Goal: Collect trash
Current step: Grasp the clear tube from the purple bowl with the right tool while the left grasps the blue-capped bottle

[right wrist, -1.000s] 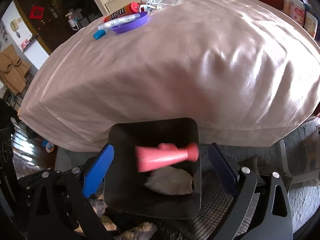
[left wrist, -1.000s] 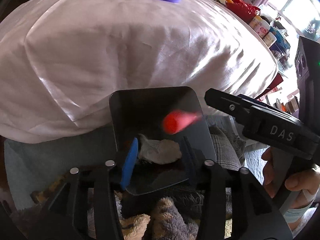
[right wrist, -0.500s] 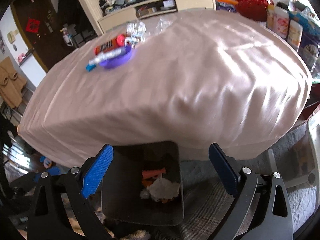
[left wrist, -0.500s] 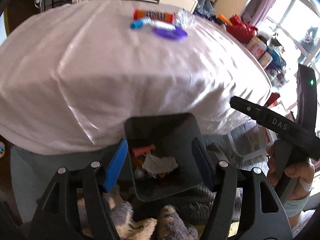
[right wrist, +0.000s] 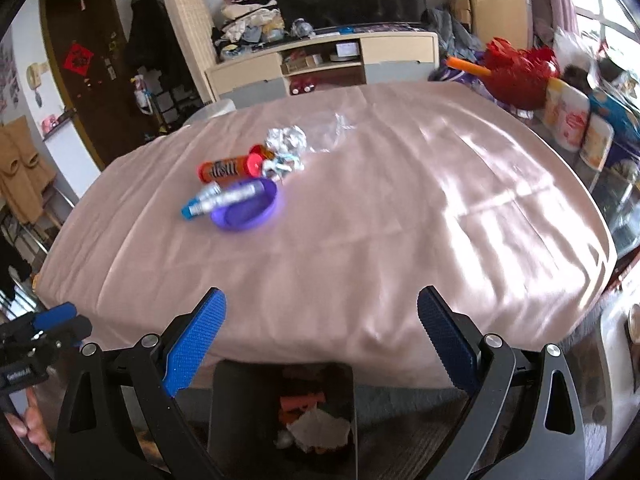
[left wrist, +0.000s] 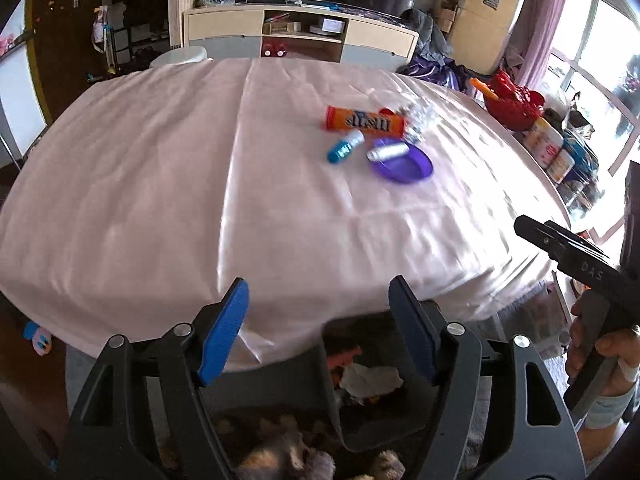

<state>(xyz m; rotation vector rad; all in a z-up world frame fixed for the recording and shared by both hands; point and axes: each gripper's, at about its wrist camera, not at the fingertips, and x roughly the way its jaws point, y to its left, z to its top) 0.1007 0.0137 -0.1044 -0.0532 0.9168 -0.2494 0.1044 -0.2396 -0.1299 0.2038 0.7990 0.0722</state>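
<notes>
On the pink cloth (right wrist: 360, 240), orange tube (right wrist: 224, 171) lying crosswise, red cap rightward, both tools (left wrist: 320, 328) (right wrist: 320, 340) spread wide, holding nothing.

Tablecloth (right wrist: 400, 216): plain pale pink, satin sheen. On it, a purple dish (right wrist: 250, 208); just beside the dish, an orange tube (right wrist: 224, 170) with dark lettering and a red cap. Blue-and-silver wrappers (right wrist: 218, 198) at the dish rim. Crumpled silver foil (right wrist: 286, 140) beyond the tube. Below the tablecloth edge, a black bin (right wrist: 240, 408) holding orange (right wrist: 300, 402) and white scraps (right wrist: 318, 426). Gripper pads (right wrist: 196, 340) blue.
</notes>
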